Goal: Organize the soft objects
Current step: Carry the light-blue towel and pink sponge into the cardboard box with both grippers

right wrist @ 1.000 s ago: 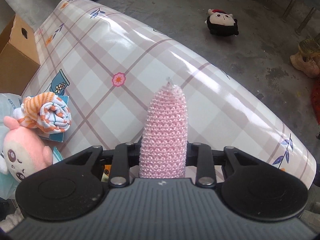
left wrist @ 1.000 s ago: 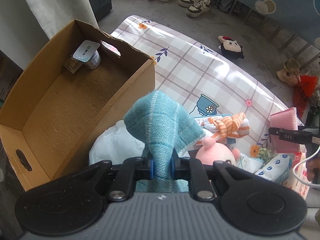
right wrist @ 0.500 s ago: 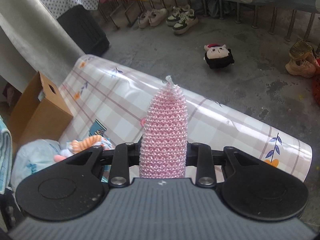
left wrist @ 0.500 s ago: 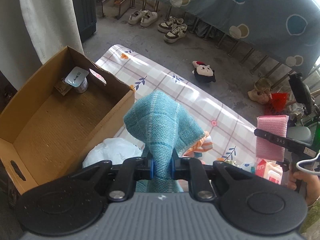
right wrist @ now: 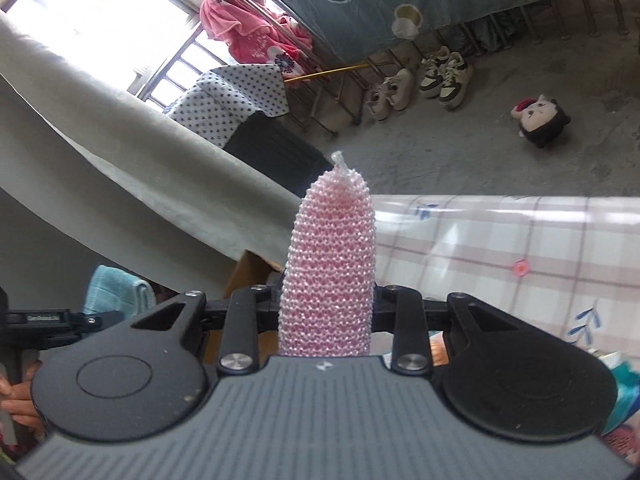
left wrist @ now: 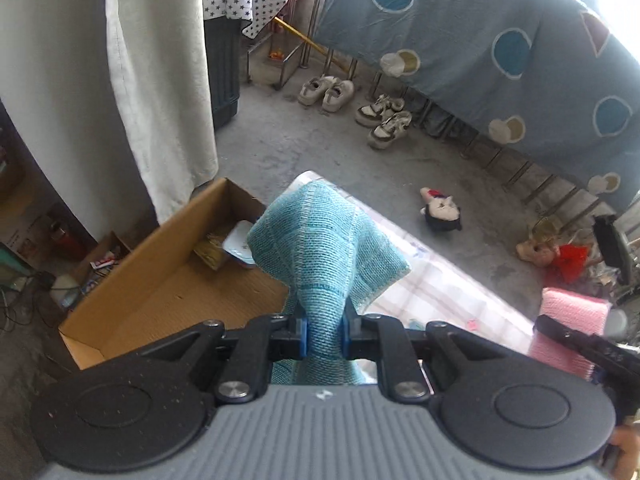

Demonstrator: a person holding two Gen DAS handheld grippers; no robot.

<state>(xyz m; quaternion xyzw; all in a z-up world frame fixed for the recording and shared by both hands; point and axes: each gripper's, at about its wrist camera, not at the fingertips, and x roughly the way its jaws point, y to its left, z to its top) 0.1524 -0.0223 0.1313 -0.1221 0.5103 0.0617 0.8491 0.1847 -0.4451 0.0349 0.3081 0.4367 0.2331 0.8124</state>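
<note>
My left gripper is shut on a teal knitted cloth that bunches up above the jaws, high over the open cardboard box. In the right wrist view my right gripper is shut on a pink mesh scrubber that stands upright between the jaws. That pink scrubber and the other gripper's arm show at the right edge of the left wrist view. The teal cloth shows at the left of the right wrist view. Both are raised above the checked tablecloth.
Inside the box lie a sealed white cup and a brown packet. A black-and-white plush lies on the concrete floor, with shoes beyond it. A pale curtain hangs left of the box; a blue sheet hangs behind.
Both grippers have risen well above the table with their cloths still held, so the pile of soft toys has dropped out of view. The right gripper has tilted up and rolled.
</note>
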